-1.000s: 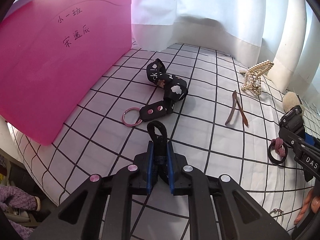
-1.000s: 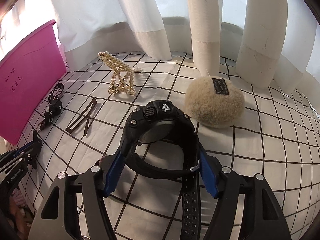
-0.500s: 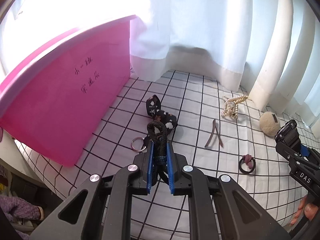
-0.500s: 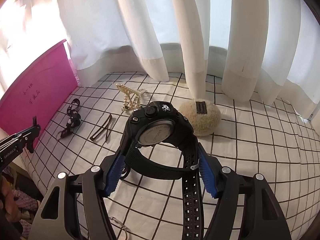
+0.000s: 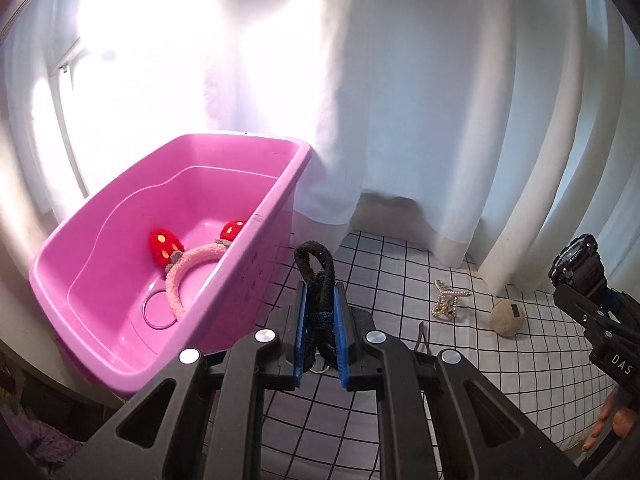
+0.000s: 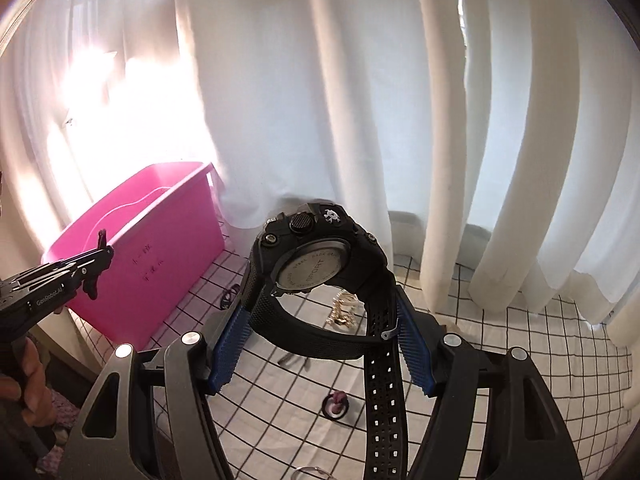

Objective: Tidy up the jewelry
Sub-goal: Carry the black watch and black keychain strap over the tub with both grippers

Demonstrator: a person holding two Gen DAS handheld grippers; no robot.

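My left gripper (image 5: 320,320) is shut on a black hair tie (image 5: 316,276) and holds it high, just right of the pink bin (image 5: 224,280). A pink strawberry headband (image 5: 188,268) lies in the bin. My right gripper (image 6: 320,344) is shut on a black sports watch (image 6: 320,264), raised above the checked cloth; it also shows in the left wrist view (image 5: 576,268). The bin (image 6: 160,248) stands to its left, with the left gripper (image 6: 96,268) in front of it.
On the checked cloth (image 5: 500,360) lie a pearl hair claw (image 5: 448,300), a beige pompom (image 5: 508,316), a brown hair clip (image 5: 422,340), a dark ring tie with a pink knot (image 6: 336,402) and a black strap (image 6: 228,296). White curtains (image 6: 360,120) hang behind.
Both grippers have risen well above the cloth with their items. The left one now looks down into the pink bin, where the headband has come into view.
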